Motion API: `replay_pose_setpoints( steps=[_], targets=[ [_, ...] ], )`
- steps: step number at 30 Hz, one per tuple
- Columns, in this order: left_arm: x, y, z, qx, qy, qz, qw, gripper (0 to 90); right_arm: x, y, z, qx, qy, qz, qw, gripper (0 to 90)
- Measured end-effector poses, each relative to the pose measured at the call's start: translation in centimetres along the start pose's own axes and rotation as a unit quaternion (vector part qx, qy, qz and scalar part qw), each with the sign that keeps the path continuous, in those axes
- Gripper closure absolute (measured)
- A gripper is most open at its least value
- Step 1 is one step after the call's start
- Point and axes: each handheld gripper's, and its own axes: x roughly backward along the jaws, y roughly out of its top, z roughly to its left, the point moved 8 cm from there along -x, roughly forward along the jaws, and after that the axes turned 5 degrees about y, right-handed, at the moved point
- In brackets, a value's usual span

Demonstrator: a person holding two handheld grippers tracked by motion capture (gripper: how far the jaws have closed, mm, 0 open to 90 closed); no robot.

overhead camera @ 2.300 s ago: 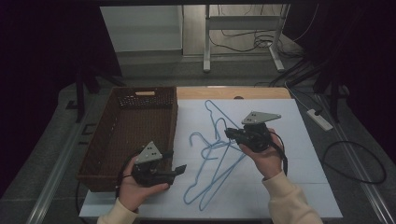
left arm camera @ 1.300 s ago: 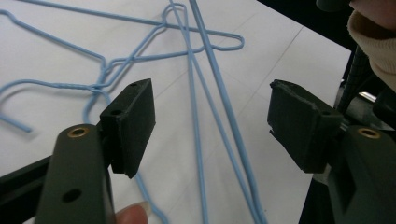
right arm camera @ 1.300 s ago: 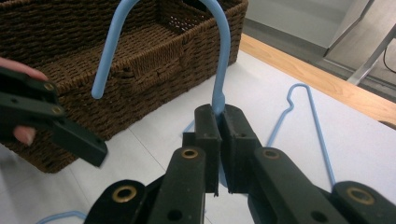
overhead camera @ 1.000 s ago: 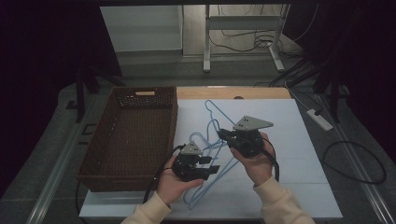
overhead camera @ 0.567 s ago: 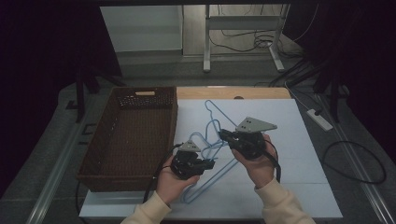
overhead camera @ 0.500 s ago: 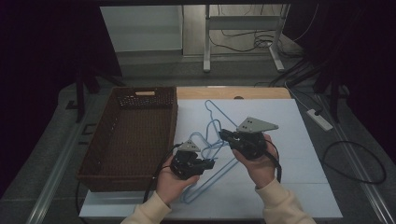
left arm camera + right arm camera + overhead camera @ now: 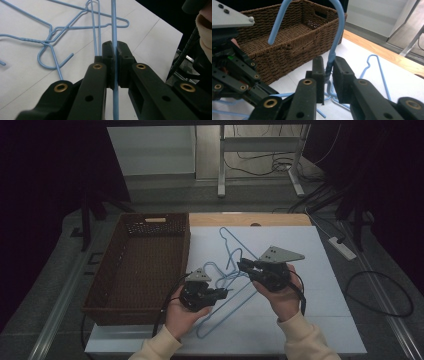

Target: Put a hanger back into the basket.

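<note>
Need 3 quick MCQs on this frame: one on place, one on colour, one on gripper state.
1. Where does the wicker basket stand relative to the white mat?
A. at its left edge
B. at its right edge
C. on its middle

2. What colour are the wire hangers?
A. red
B. light blue
C. black

3. How does the left gripper stand?
A. wide open above the mat
B. shut on a hanger wire
C. shut on the basket rim

Key: 1 A, the high view shows the basket left of the mat. 2 B, the wires are light blue in every view. 3 B, the left gripper view shows a wire pinched between its jaws.
</note>
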Motion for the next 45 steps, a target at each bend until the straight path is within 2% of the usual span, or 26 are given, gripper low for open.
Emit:
replay_pose_setpoints(
  steps=[3, 4, 5, 6, 8, 9, 14, 16, 18, 23, 27, 29, 35, 42, 45],
  targets=[
    [0.1, 0.1, 0.0, 0.002, 0.000, -0.003, 1.0000, 86.2, 0.1, -0.1, 0.1, 0.003, 0.006, -0.003, 1.0000, 74.8],
    [0.2, 0.1, 0.0, 0.002, -0.001, -0.003, 1.0000, 86.2, 0.4, -0.3, 0.3, 0.012, 0.014, -0.007, 0.9998, 66.6],
    [0.2, 0.1, 0.0, 0.002, -0.001, -0.004, 1.0000, 86.2, 0.4, -0.3, 0.3, 0.012, 0.014, -0.007, 0.9998, 66.6],
    [0.3, 0.1, 0.0, 0.001, -0.001, -0.005, 1.0000, 86.2, 0.6, -0.4, 0.4, 0.017, 0.012, -0.011, 0.9997, 57.8],
    [0.6, 0.3, 0.1, 0.004, -0.001, -0.011, 0.9999, 86.2, 1.1, -0.7, 0.2, 0.016, 0.004, -0.020, 0.9997, 50.2],
    [0.7, 0.4, 0.1, 0.004, 0.000, -0.013, 0.9999, 86.2, 1.5, -0.8, 0.1, 0.015, 0.003, -0.027, 0.9995, 47.8],
    [1.4, 0.7, 0.3, 0.009, -0.004, -0.024, 0.9997, 86.2, 2.4, -2.0, -0.7, 0.008, 0.003, -0.022, 0.9997, 39.6],
    [1.7, 0.8, 0.4, 0.013, -0.009, -0.030, 0.9994, 86.2, 3.0, -3.5, -1.4, 0.006, -0.002, -0.018, 0.9998, 36.0],
    [2.1, 0.9, 0.4, 0.014, -0.013, -0.036, 0.9992, 86.2, 3.2, -4.1, -1.6, 0.006, -0.002, -0.014, 0.9999, 35.2],
    [2.8, 1.2, 0.7, 0.019, -0.018, -0.048, 0.9985, 86.2, 4.1, -7.8, -2.8, -0.014, -0.009, 0.005, 0.9998, 33.5],
    [3.4, 1.5, 0.6, 0.019, -0.020, -0.057, 0.9980, 86.2, 4.4, -8.5, -3.0, -0.023, -0.011, 0.007, 0.9997, 32.6],
    [3.9, 1.8, 0.6, 0.024, -0.035, -0.068, 0.9968, 86.2, 4.6, -9.2, -3.2, -0.026, -0.012, 0.011, 0.9995, 32.4],
    [4.8, 2.1, 0.8, 0.022, -0.033, -0.079, 0.9961, 86.2, 5.0, -10.5, -3.8, -0.030, -0.018, 0.021, 0.9992, 32.2],
    [6.7, 2.7, 1.1, 0.012, -0.021, -0.096, 0.9951, 86.2, 5.3, -12.0, -5.0, -0.042, -0.027, 0.036, 0.9981, 32.2],
    [7.8, 3.0, 1.4, 0.013, -0.017, -0.108, 0.9939, 86.2, 5.0, -12.4, -5.2, -0.042, -0.031, 0.044, 0.9977, 32.3]
  ],
)
